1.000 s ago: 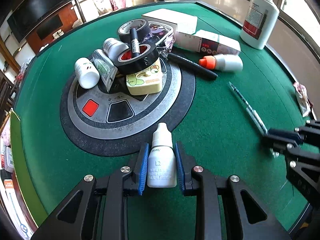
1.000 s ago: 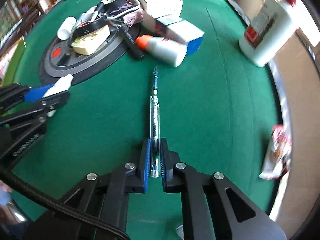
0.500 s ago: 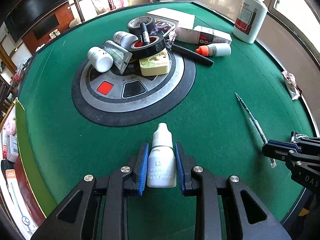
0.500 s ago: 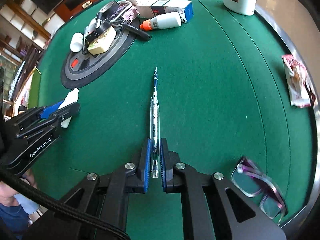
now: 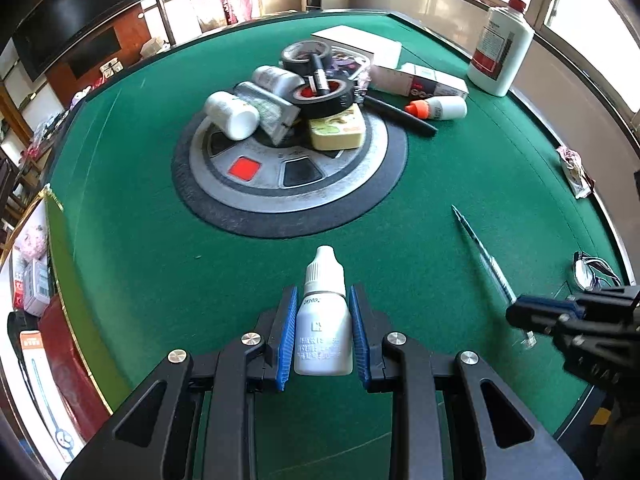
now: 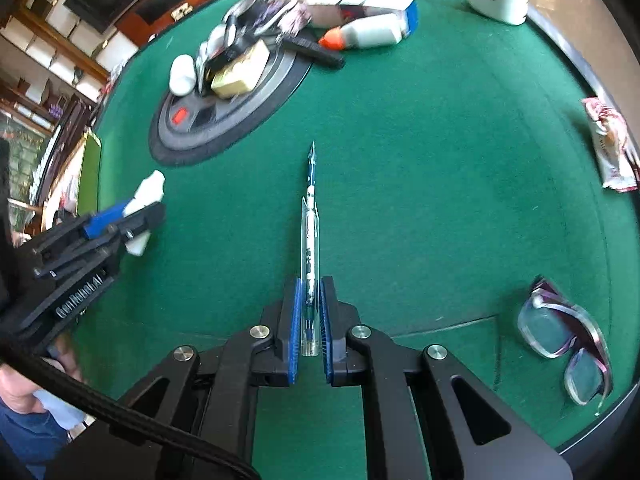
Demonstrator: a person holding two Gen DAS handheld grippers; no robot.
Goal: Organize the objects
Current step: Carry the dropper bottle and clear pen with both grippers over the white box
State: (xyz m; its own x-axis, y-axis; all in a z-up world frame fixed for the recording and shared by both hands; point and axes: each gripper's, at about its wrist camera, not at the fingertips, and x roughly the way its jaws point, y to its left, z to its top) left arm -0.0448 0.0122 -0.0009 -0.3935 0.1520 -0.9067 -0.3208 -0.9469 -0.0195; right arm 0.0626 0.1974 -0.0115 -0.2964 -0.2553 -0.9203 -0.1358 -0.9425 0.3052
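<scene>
Small white dropper bottle (image 5: 323, 320) clamped between the blue pads (image 5: 285, 340) of the left gripper (image 5: 323, 338), narrowly open and pressing on both sides of the bottle body. Cap pointing forward past the fingertips, toward the round grey disc (image 5: 256, 184) in the middle of the green table (image 5: 140, 248). Bottle lifted above the felt, on the near side of the disc. Left gripper tilted steeply downward, also visible at the left edge of the right wrist view (image 6: 128, 216), with the white bottle sticking out of it.

Clear pen (image 6: 310, 248) pinched at its rear end between the pads of the right gripper (image 6: 310, 320), nearly fully closed on the thin barrel. Pen in line with the fingers, tip pointing forward, to the right of the disc and apart from it. Right gripper also aimed steeply down at the table.

On the disc, a pile: black tape rolls (image 5: 324, 96), a white jar (image 5: 232, 114), a yellow box (image 5: 338, 132). Beyond the disc, an orange-capped bottle (image 5: 440, 107) lying on its side. Far from the disc, near the table edge, a pair of glasses (image 6: 564, 344).
</scene>
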